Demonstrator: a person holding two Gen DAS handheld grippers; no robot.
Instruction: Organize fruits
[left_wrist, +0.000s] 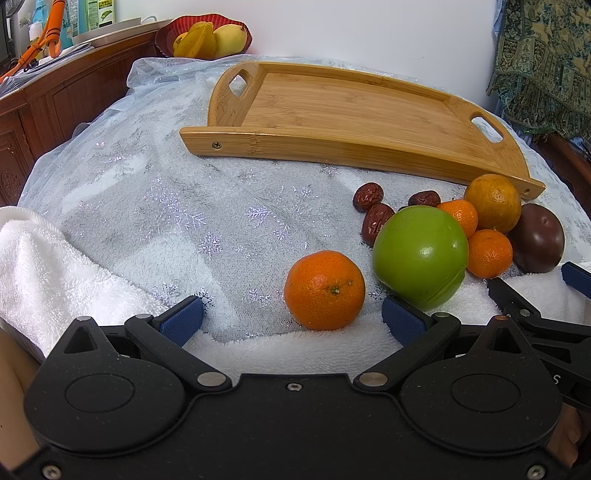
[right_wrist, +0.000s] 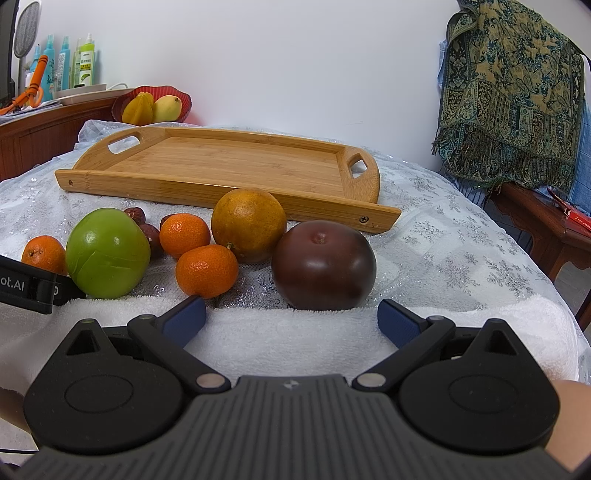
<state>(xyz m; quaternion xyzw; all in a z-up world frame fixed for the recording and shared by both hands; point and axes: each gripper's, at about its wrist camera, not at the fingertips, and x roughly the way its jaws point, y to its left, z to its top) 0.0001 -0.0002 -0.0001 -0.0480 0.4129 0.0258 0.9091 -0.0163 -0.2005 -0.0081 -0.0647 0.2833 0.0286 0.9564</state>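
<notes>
Two tools hang spread and empty over the worktop's near edge. The lone mandarin (left_wrist: 324, 290) lies straight ahead of the left tool (left_wrist: 293, 317); the dark plum (right_wrist: 324, 265) fronts the right tool (right_wrist: 291, 314). The wooden tray (left_wrist: 343, 110), bare, waits beyond both.

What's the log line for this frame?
stage: start | left tool: open, mandarin ahead | right tool: open, plum ahead | tray: empty

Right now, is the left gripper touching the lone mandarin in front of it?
Apart. The left wrist view shows cloth between the open left gripper fingers and the mandarin.
</notes>
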